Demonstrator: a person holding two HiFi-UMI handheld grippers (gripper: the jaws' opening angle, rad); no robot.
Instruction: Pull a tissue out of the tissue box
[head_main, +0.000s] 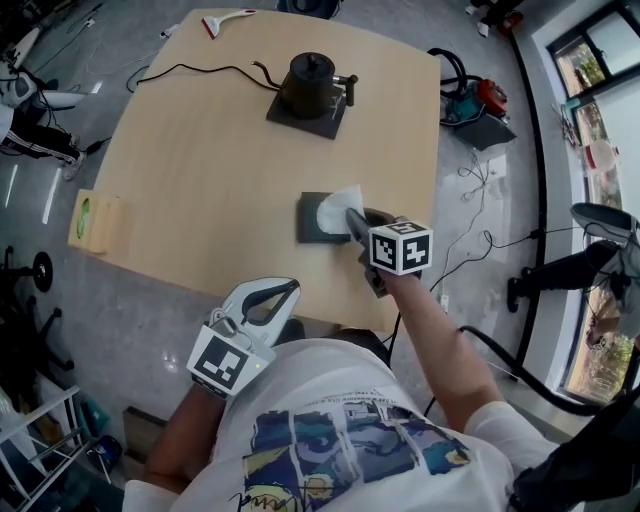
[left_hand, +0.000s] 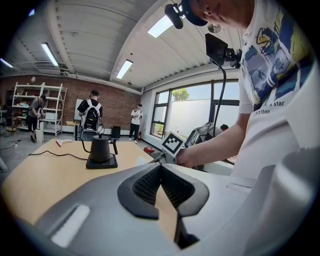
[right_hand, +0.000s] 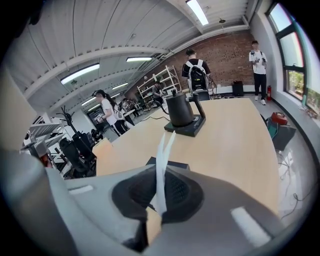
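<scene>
We have the tissue pinched, and the pull out of the box is in hand.

Nearest us, at the lower left of the head view, our left gripper (head_main: 282, 291) hangs just off the table's edge, its jaws closed together on nothing. Further in, at mid-frame, our right gripper (head_main: 354, 216) has its jaws clamped on the white tissue (head_main: 336, 203), which stands up as a thin strip between the pads and runs down to the dark tissue box (head_main: 310, 234) on the table (head_main: 200, 170). Beyond, at upper centre, sits a black kettle (head_main: 308, 82). We judge the next move calls for a steady lift up and away until the sheet comes free. The light box may rise with it.
</scene>
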